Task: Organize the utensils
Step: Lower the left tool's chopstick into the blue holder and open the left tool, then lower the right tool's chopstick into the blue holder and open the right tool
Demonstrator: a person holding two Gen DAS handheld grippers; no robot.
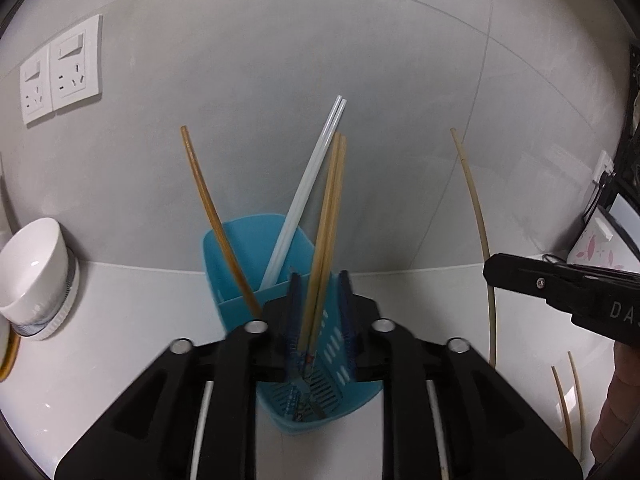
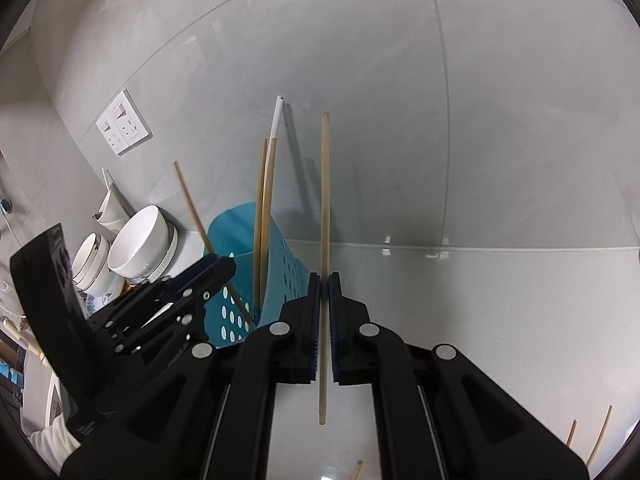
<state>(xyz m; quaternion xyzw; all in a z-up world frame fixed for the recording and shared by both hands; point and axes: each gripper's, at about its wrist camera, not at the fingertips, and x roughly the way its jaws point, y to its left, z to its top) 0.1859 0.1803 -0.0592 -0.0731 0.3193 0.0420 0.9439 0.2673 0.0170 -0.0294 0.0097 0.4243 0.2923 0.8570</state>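
I am clamping my right gripper (image 2: 325,312) on a single pale chopstick (image 2: 324,240), pads pressed on either side of it; it is standing nearly upright, its lower end hanging free above the white counter (image 2: 500,320) and its upper end rising in front of the grey tiled wall (image 2: 360,60). My left gripper (image 1: 318,320) is sitting just over the near rim of the blue holder (image 1: 256,248) with its fingers parted, and a pair of bamboo chopsticks (image 1: 326,240) is passing through the gap between them without either pad visibly pressing on it, their lower ends dipping into the slotted front compartment.

In the near right corner of the counter, two loose chopsticks (image 1: 570,404) are lying flat, well apart from the holder. Between them and the holder the surface is running bare out to the wall seam, so the right side is offering the widest room.

The holder is standing toward the back edge of the counter, close to the wall. A brown chopstick (image 1: 212,216) is leaning left out of it, and a white pair (image 1: 304,188) is leaning back to the right from the rear compartment. To the holder's left, near the back edge, a white bowl (image 1: 34,264) is tilting on a stack of dishes (image 2: 96,264), crowding that side. On the wall behind, two white sockets (image 1: 60,70) are sitting above the bowl.
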